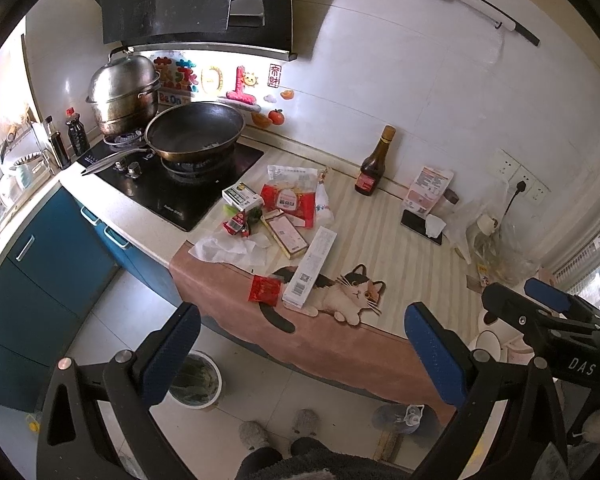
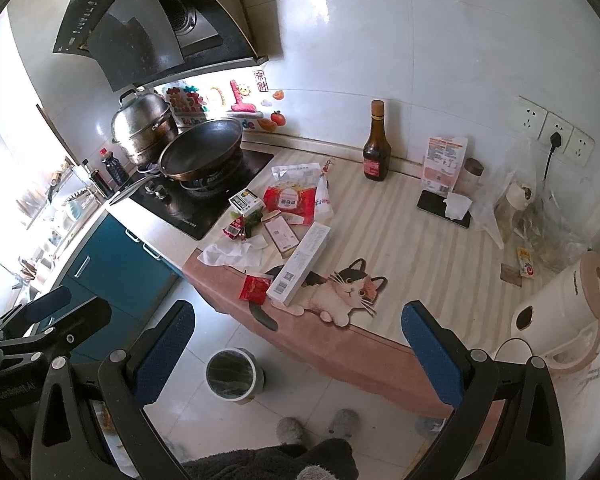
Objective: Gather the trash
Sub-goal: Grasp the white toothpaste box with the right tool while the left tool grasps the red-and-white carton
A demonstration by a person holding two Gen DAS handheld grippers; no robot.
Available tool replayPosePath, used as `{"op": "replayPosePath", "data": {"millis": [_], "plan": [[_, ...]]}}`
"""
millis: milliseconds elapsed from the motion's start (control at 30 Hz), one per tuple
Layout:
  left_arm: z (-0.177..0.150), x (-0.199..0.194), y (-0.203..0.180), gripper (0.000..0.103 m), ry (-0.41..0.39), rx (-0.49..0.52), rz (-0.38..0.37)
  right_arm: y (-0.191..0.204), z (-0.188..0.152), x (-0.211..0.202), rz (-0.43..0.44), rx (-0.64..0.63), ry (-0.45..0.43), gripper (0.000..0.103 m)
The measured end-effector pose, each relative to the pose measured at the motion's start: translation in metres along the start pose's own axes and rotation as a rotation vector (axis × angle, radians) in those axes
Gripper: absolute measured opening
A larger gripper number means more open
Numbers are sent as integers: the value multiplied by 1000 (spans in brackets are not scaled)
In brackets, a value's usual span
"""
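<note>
**Trash pile on counter, both grippers empty: handling notes**

Left gripper was spread wide, nothing between its pads, held back from the counter edge above the floor. Right gripper was likewise wide and empty, beside it.

Trash lay clustered on the cat-print mat, just right of the hob: long white carton, red sachet touching its near end at the mat's front edge, crumpled white tissue, flat tan box, red-and-white pouch, small green-print box. Bin stood on the floor below the counter, lined, open-topped.

Judgement:
- All items looked light.
- Cartons were stiff but probably empty, so crushable; the long carton should be gripped across its narrow width near the middle to avoid swinging.
- Sachet and pouch were thin, slick film lying flat; the sachet's edge near the counter lip seemed the easiest pinch.
- Tissue was soft; any raised fold would do.
</note>
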State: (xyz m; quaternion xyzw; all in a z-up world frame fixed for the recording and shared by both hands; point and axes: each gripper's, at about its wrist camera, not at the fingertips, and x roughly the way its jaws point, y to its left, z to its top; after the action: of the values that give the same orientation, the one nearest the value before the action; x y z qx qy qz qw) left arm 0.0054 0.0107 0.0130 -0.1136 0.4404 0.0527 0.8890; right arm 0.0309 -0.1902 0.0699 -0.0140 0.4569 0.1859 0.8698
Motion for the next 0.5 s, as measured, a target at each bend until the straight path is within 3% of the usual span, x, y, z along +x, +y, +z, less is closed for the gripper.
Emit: {"op": "replayPosePath", "data": {"millis": [67, 233, 500], "plan": [[2, 5, 7, 103, -30, 6, 49, 1, 1, 4, -15, 14, -1, 103], [15, 47, 30, 103, -110, 52, 339, 3, 4, 37, -84, 71, 22, 103], [19, 175, 77, 103, 81, 16, 444, -8, 3, 171, -168, 132, 168, 103]]}}
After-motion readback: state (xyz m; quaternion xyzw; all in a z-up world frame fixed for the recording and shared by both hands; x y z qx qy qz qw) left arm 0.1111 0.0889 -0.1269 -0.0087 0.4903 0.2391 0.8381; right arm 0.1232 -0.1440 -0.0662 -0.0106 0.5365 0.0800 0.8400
